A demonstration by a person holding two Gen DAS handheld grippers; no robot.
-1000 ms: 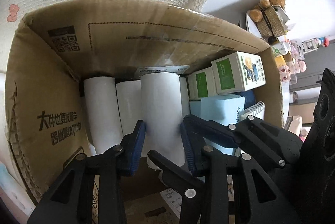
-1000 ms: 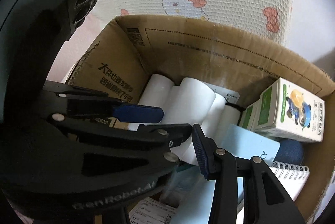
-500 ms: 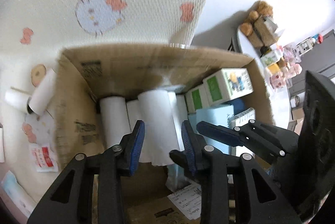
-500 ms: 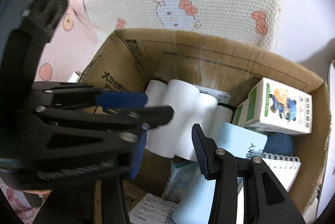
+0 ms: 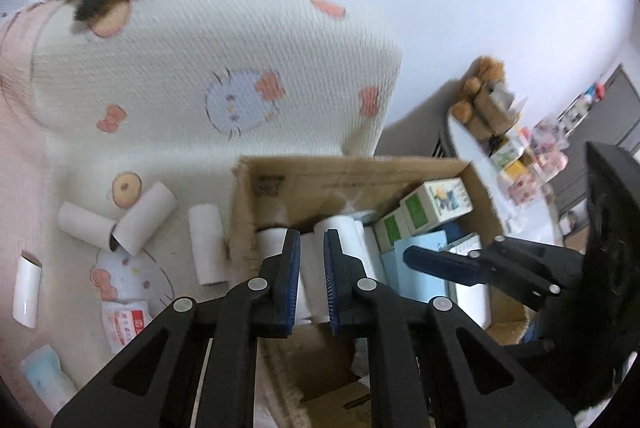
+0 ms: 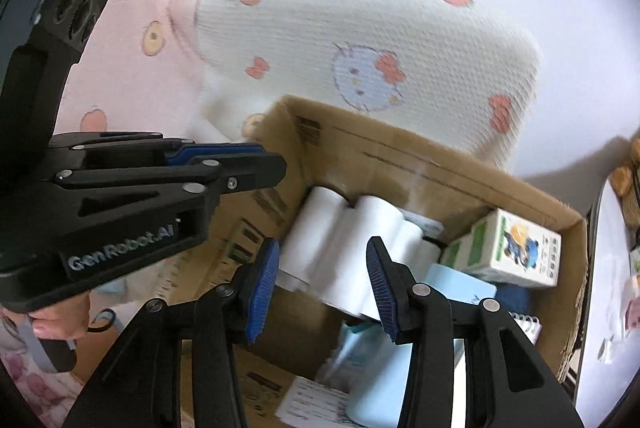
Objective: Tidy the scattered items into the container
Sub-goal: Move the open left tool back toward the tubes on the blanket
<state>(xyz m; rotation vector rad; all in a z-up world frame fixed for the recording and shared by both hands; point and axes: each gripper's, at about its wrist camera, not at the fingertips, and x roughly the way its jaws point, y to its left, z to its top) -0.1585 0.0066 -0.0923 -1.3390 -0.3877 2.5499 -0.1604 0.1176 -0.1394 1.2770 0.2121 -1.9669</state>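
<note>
Cream cartoon-print bedding (image 5: 224,67) carries four loose white paper rolls (image 5: 206,244) just left of the cardboard box (image 5: 352,175). Over the rolls packed in the box's left end, the left gripper (image 5: 311,284) has just narrowed on nothing; the right gripper (image 6: 320,292) gapes empty.

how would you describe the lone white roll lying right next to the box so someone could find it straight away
Start at the cardboard box on the cartoon-print blanket, seen from the left wrist. Just outside its left wall lies one white paper roll, lengthwise along that wall. Unlike the two rolls touching in a V further left and the small roll near the edge, it lies alone and closest to the box.
</note>
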